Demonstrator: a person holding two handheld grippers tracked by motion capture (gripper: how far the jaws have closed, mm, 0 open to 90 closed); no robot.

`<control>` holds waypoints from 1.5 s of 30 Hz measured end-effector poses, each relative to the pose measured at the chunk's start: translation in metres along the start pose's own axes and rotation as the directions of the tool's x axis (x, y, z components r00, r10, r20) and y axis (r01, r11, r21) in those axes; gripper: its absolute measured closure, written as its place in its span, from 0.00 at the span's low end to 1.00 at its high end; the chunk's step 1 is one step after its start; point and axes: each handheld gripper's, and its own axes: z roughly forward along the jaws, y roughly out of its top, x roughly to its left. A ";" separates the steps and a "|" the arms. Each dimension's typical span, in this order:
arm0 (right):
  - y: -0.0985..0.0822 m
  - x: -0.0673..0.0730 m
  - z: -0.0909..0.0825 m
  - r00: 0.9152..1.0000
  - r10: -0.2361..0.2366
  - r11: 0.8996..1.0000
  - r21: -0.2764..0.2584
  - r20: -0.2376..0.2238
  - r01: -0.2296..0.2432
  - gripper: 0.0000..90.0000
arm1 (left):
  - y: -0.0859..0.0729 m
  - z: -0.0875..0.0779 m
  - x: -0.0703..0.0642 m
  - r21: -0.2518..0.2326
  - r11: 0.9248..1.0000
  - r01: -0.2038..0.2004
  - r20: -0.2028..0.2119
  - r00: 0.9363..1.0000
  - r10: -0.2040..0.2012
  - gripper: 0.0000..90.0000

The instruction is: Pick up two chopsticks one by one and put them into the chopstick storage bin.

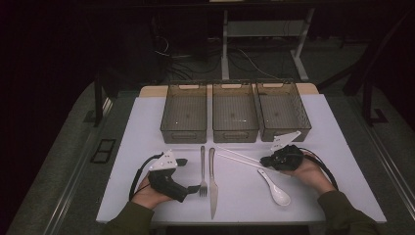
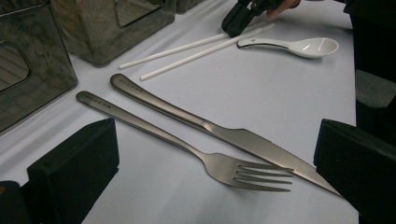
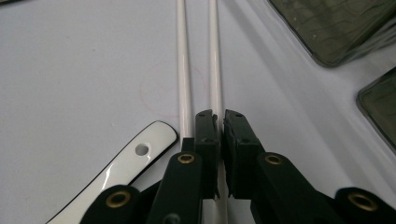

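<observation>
On both fork (image 2: 187, 148) and knife (image 2: 219, 131) handles, engraved writing is illegible.

Bare table (image 1: 147, 127) left of bins (image 1: 235, 117)

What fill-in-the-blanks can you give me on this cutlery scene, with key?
1. The right gripper is shut on one white ____.
2. Behind the cutlery stand ____ bins.
3. The fork lies beside the ____.
4. The left gripper has its jaws ____.

Missing: chopstick; three; knife; open
</observation>
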 end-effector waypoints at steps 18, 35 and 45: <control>-0.006 -0.007 -0.019 0.998 0.054 0.997 -0.052 -0.014 -0.055 0.94 | 0.000 -0.002 0.000 -0.016 1.000 0.008 0.002 1.000 -0.008 0.00; -0.007 -0.001 -0.053 0.997 0.072 0.986 -0.151 -0.041 -0.077 0.94 | -0.008 -0.010 0.002 -0.036 0.999 0.012 -0.015 1.000 -0.012 0.00; 0.003 0.001 -0.076 0.992 0.103 0.962 -0.247 -0.073 -0.118 0.94 | -0.009 -0.012 0.003 -0.050 0.999 -0.014 -0.031 0.999 0.013 0.00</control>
